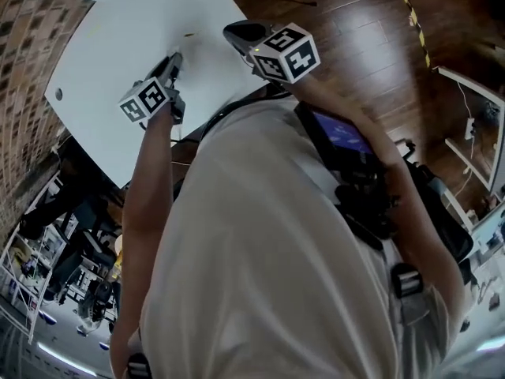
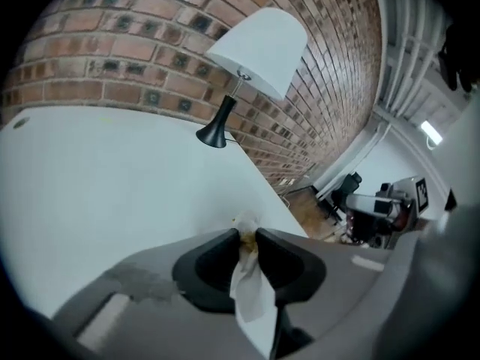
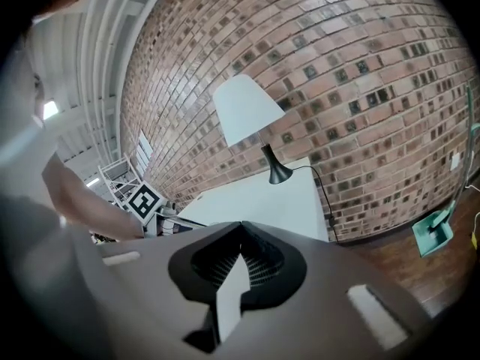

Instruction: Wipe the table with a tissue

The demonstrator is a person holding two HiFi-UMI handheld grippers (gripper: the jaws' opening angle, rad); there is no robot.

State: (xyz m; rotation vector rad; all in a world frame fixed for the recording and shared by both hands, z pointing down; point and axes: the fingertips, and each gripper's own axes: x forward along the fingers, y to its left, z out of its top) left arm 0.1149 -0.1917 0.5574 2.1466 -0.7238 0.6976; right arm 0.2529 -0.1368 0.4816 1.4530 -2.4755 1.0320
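Note:
A crumpled white tissue [image 2: 250,287] with a yellow-brown stain at its tip is pinched in my left gripper [image 2: 248,235], which is shut on it and points down at the white table [image 2: 112,171]. In the head view the left gripper [image 1: 175,58] hangs over the table [image 1: 118,22], near a tiny dark speck [image 1: 188,35]. My right gripper [image 1: 237,31] is over the table's near edge. In the right gripper view its jaws [image 3: 240,225] meet at the tips, with a white sliver behind them that I cannot identify.
A lamp with a white shade [image 2: 259,47] and a black foot [image 2: 212,135] stands at the table's far end against a brick wall [image 3: 360,66]. A cable hole [image 1: 58,95] is near one corner. Wooden floor [image 1: 371,46] lies to the right, with a green dustpan [image 3: 431,235].

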